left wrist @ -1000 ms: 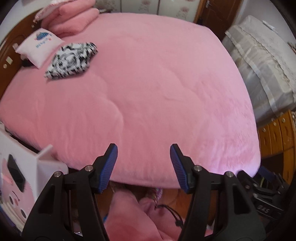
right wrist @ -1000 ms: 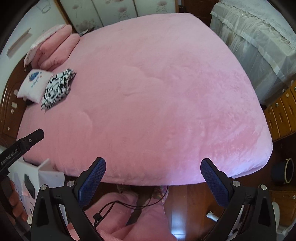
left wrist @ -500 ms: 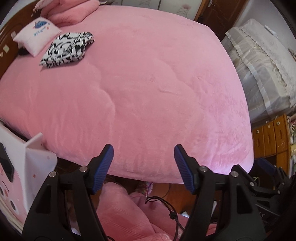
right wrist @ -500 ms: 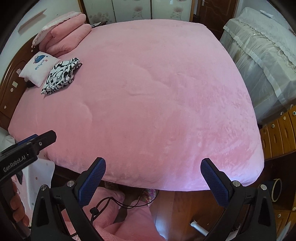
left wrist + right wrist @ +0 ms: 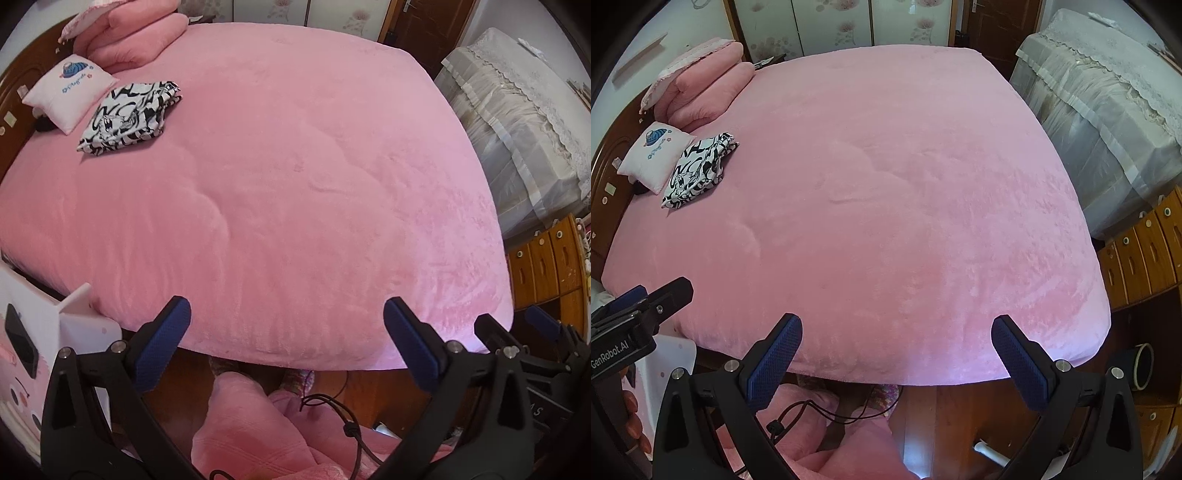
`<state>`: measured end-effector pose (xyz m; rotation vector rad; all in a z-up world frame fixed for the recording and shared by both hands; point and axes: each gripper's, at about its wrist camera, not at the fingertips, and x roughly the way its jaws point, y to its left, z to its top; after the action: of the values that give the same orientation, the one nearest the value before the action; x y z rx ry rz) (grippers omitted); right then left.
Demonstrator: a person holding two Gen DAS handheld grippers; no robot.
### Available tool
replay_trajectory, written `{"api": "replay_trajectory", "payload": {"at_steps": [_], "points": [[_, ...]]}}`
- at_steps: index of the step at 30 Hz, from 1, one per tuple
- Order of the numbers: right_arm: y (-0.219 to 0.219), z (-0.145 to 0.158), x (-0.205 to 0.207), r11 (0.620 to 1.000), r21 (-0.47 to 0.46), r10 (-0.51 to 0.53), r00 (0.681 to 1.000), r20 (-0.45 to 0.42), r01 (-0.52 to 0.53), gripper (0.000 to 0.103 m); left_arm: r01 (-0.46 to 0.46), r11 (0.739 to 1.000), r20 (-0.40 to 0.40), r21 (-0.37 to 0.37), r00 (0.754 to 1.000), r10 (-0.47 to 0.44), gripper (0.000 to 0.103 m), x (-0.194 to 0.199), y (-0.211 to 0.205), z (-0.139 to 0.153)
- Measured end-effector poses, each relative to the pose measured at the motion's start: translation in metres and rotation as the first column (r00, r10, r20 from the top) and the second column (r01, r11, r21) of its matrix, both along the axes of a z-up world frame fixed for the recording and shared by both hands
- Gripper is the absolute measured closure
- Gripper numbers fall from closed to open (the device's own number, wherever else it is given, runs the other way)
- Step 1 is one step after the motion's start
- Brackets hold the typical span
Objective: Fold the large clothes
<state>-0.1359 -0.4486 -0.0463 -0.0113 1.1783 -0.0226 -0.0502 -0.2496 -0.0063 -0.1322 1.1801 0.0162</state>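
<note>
The folded black-and-white patterned garment (image 5: 130, 115) lies on the wide bed covered in pink plush fleece (image 5: 295, 184), far up at the bed's headboard end, its edge touching the small white embroidered cushion (image 5: 68, 92) and just below the stacked pink pillows (image 5: 129, 40); parked there it looks like a finished piece set aside, which leaves the broad middle of the bed as working ground for the next large garment. Both tools hang off the bed's foot edge, pointing steeply down at it. The left tool (image 5: 286, 341) has just been opening and its blue pads stand wide apart with nothing between them. The right tool (image 5: 895, 360) is likewise spread wide and holds nothing, touching neither bed nor garment.
</note>
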Motion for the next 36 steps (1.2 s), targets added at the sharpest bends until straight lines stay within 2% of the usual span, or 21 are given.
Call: {"api": "replay_trajectory", "payload": {"at_steps": [12,28,36], "points": [[0.008,0.011,-0.008,1.000,0.002,-0.021,0.999,0.048,0.021,0.000,0.054,0.998,0.037,0.041,0.998,-0.056,0.000,-0.005,-0.005,0.012],[0.000,0.008,-0.014,0.999,0.005,-0.046,0.999,0.022,0.046,0.000,0.091,0.995,0.053,0.033,0.994,-0.093,0.000,-0.021,-0.009,0.011],[-0.002,0.008,-0.015,0.999,0.009,-0.038,0.999,0.020,0.038,0.000,0.078,0.996,0.074,0.048,0.994,-0.081,0.000,-0.028,-0.009,0.015]]}}
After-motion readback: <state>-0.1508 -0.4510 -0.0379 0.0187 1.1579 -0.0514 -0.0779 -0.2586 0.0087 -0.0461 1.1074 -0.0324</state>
